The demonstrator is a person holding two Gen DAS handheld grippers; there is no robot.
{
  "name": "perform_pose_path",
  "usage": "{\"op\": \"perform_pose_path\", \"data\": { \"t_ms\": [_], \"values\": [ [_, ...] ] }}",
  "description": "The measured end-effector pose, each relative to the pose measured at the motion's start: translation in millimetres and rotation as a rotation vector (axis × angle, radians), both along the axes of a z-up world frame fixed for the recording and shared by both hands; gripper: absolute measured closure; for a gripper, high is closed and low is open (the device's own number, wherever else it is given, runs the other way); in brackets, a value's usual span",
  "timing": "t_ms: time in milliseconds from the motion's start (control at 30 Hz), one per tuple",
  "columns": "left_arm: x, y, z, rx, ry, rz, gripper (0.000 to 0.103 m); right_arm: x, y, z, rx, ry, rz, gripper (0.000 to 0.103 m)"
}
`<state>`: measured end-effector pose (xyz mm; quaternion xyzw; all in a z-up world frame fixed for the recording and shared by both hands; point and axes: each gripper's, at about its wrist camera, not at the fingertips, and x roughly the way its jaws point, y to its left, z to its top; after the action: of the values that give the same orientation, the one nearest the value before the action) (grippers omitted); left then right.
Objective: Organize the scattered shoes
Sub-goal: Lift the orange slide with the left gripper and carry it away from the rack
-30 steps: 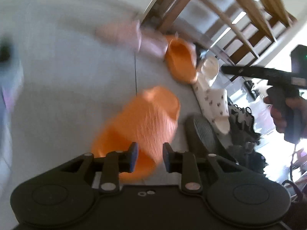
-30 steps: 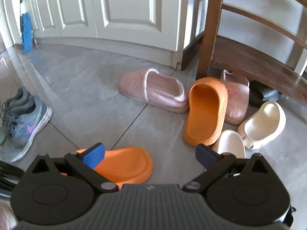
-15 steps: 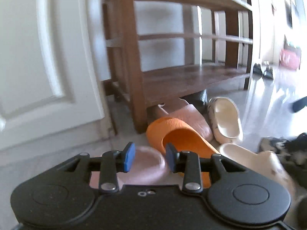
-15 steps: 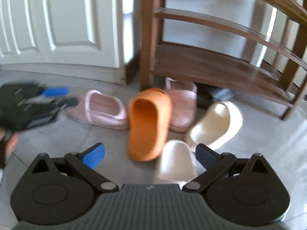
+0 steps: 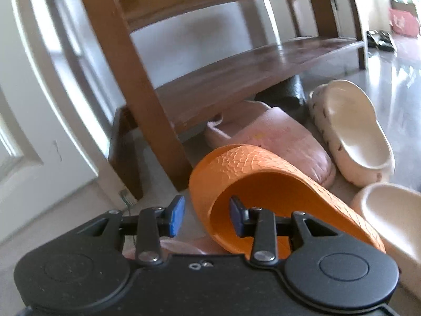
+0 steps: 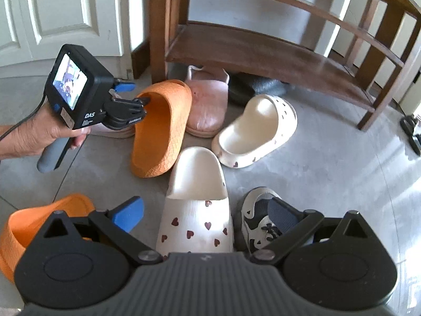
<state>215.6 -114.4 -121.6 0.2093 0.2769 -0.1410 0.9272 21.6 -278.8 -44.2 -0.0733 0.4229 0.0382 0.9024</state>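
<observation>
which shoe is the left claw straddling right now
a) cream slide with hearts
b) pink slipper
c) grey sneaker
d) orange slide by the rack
d: the left claw has one finger inside the opening of the orange slide and the other outside its wall, with the pads not yet pressing on it; the pink slipper and cream slide lie beyond it.

Grey tiled floor (image 6: 329, 163) gleams with daylight on the right. A dark wooden shoe rack (image 6: 250, 44) stands against the pale wall, white panelled doors (image 6: 63, 13) just left of it.
</observation>
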Motion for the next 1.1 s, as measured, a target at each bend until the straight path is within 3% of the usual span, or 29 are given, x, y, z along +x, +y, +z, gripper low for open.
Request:
{"op": "perform_pose_path", "data": {
  "t_ms": [467,533,667,800,933,1100],
  "values": [
    [10.0,-6.4,-0.3,-0.038,0.01,0.047,0.066,64.0,-7.8,-8.7,-0.075,-0.131,-0.112,0.002],
    [13.1,-9.6,-4.0,-0.028,0.013,0.045,0.069,69.8,-11.5,-12.3,-0.09,-0.139,-0.129,0.002],
    [20.6,-14.5,-7.3,-0.007,0.016,0.069,0.088,77.7,-20.5,-16.9,-0.071,-0.135,-0.168,0.002],
    [29.3,-16.4,-4.9,0.003,0.019,0.095,0.092,74.1,-20.9,-18.3,-0.059,-0.137,-0.167,0.002],
    [17.7,-15.9,6.3,0.002,-0.056,0.078,0.092,66.6,-17.6,-18.4,-0.059,-0.141,-0.149,0.002],
    [-13.7,0.2,48.0,-0.115,-0.141,0.102,0.092,64.4,-16.2,-18.2,-0.049,-0.146,-0.155,0.002]
  ]
}}
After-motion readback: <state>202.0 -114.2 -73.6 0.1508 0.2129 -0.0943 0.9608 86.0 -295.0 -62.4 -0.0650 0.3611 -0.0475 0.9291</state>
